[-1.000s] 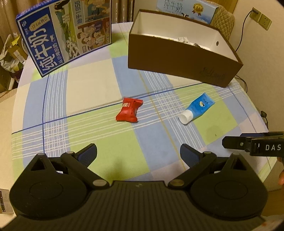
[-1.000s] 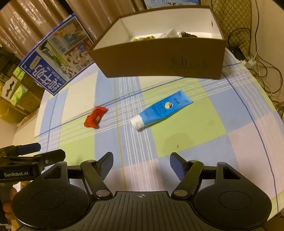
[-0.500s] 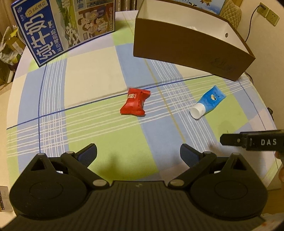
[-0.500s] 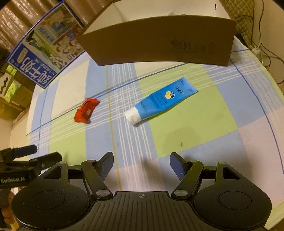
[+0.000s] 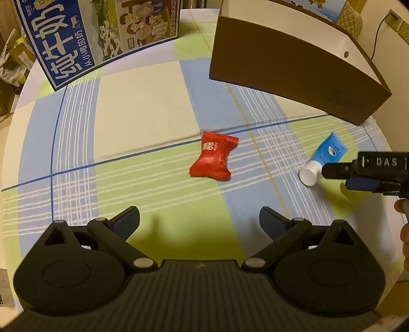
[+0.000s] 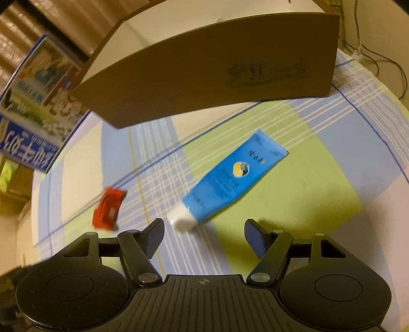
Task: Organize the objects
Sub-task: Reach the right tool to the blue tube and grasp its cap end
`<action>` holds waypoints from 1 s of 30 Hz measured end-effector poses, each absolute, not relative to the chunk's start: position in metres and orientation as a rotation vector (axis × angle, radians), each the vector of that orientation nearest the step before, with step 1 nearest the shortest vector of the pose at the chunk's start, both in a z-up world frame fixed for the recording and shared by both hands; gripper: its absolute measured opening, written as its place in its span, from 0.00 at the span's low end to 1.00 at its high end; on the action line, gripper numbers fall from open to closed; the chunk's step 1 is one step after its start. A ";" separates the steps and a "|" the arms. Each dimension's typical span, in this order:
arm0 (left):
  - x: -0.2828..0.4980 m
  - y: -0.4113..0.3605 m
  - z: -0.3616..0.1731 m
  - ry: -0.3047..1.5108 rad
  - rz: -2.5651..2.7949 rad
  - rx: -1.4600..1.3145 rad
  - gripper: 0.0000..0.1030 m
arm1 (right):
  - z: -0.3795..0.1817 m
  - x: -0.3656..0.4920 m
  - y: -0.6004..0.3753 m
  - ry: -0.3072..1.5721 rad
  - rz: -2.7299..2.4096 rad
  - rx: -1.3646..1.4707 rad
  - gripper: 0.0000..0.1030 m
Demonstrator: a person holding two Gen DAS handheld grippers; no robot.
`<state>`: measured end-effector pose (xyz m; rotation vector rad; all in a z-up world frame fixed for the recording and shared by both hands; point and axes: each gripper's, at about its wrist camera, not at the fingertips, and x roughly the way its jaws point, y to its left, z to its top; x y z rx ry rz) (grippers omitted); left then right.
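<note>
A round table covered in a checked cloth of pale green, blue and cream squares (image 5: 143, 107) fills both views, and both tools hang over it with fingers spread wide and nothing between them. Ahead of the left gripper (image 5: 199, 219) lies the red crinkled sweet wrapper (image 5: 213, 159); just ahead of the right gripper (image 6: 204, 229) lies the blue plastic tube with a white cap (image 6: 230, 181). Beyond both stands the open brown cardboard box with a white inside (image 5: 288, 66); a blue printed milk carton box (image 5: 84, 35) stands far left, a wall socket (image 5: 395, 21) far right.

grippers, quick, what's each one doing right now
Left gripper: open, empty, short of the red candy packet.
Right gripper: open, empty, at the blue tube.
</note>
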<state>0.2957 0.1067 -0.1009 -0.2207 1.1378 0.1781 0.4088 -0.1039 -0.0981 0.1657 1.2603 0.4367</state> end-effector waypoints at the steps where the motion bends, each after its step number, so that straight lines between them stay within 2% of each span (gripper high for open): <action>1: 0.297 0.108 -0.103 1.139 0.179 -0.222 0.96 | -0.100 0.412 -0.102 1.260 0.419 0.173 0.66; 10: 0.308 0.115 -0.109 1.132 0.177 -0.221 0.96 | -0.111 0.424 -0.086 1.240 0.321 0.139 0.64; 16: 0.312 0.116 -0.113 1.129 0.169 -0.222 0.96 | -0.112 0.425 -0.070 1.209 0.322 0.008 0.62; 18: 0.314 0.116 -0.114 1.128 0.164 -0.217 0.96 | -0.112 0.424 -0.068 1.209 0.336 -0.032 0.57; 20: 0.317 0.115 -0.115 1.125 0.159 -0.213 0.96 | -0.112 0.421 -0.069 1.205 0.358 -0.061 0.45; 23: 0.321 0.115 -0.117 1.121 0.151 -0.204 0.96 | -0.113 0.417 -0.077 1.198 0.407 -0.077 0.32; 25: 0.325 0.115 -0.118 1.119 0.146 -0.197 0.95 | -0.112 0.416 -0.087 1.202 0.431 -0.071 0.29; 30: 0.338 0.113 -0.124 1.115 0.136 -0.174 0.95 | -0.112 0.414 -0.110 1.201 0.461 -0.022 0.29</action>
